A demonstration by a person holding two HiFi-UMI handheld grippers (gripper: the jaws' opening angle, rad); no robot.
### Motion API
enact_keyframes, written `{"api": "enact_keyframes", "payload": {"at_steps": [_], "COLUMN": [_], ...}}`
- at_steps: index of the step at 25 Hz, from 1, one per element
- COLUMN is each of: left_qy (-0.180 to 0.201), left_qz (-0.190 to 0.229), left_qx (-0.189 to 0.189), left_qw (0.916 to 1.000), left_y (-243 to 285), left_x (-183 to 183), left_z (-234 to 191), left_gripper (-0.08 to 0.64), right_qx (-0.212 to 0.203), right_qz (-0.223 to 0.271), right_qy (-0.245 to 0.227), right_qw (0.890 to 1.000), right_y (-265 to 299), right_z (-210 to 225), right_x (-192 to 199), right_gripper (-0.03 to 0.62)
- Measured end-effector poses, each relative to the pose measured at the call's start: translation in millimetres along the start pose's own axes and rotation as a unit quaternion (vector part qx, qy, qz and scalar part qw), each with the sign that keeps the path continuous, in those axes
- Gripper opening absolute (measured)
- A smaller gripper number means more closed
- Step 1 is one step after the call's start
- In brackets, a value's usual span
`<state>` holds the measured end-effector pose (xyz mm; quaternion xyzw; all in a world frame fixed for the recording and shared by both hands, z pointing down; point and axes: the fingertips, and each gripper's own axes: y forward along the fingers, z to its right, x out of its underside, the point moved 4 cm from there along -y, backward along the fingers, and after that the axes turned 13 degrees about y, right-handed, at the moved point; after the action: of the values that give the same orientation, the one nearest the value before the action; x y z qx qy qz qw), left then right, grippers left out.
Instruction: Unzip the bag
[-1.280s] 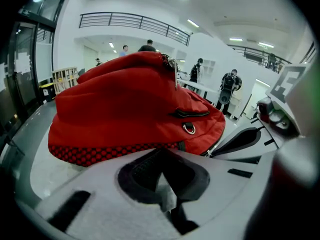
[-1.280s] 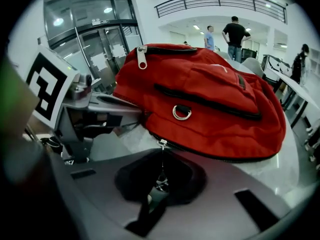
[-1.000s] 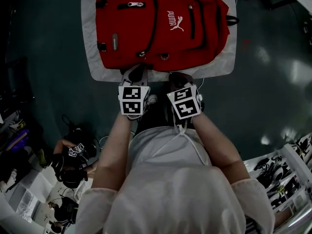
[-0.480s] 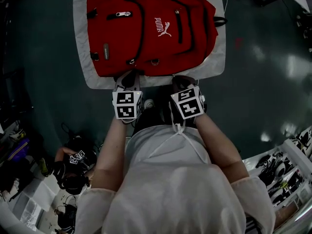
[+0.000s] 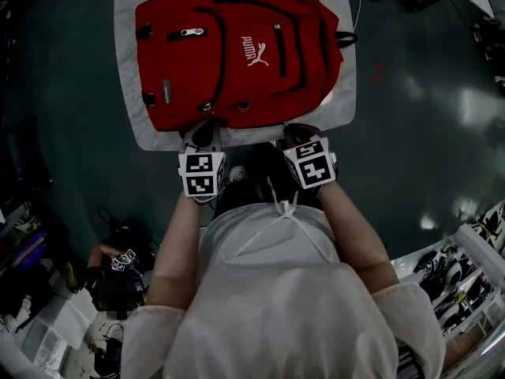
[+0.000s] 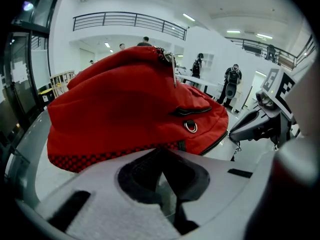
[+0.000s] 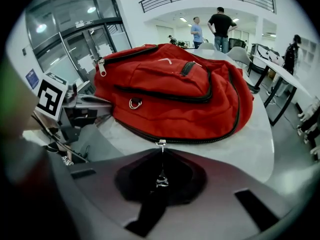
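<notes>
I see the red backpack lying flat on the white table, bottom edge toward me. My right gripper has its jaws closed on the zipper pull at that edge. My left gripper is closed too, tips at the checked hem, possibly nipping it

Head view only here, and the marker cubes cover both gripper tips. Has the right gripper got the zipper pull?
Observer: Yes. Its own view shows the right gripper shut on the metal zipper pull hanging from the slider at the red backpack's near edge.
Operator: And the other one?
Observer: Its view shows the left gripper with tips together at the backpack's checkered hem, seemingly pinching it.
Operator: Zipper opened at all?
Observer: Not that I see; the teeth look closed either side of the slider.
</notes>
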<state>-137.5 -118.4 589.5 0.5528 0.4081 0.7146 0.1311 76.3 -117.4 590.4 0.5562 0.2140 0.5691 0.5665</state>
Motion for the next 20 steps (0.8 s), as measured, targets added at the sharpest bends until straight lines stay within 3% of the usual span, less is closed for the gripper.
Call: {"api": "enact_keyframes", "payload": {"at_steps": [9, 20], "left_qy": [0.004, 0.022], "left_qz": [-0.004, -0.009], "left_qx": [0.002, -0.011], "left_qw": [1.0, 0.9997], "left_y": [1, 2], "left_x": [0, 1], "left_z": [-1, -2], "left_gripper": [0.02, 0.02], "right_qx": [0.027, 0.065], "right_qz": [-0.005, 0.0], "right_qy": [-0.022, -0.004], "right_qw": [0.999, 0.998], "right_y": [-10, -17], "right_z": [27, 77], "right_x": [-9, -18], "right_gripper": [0.029, 0.029]}}
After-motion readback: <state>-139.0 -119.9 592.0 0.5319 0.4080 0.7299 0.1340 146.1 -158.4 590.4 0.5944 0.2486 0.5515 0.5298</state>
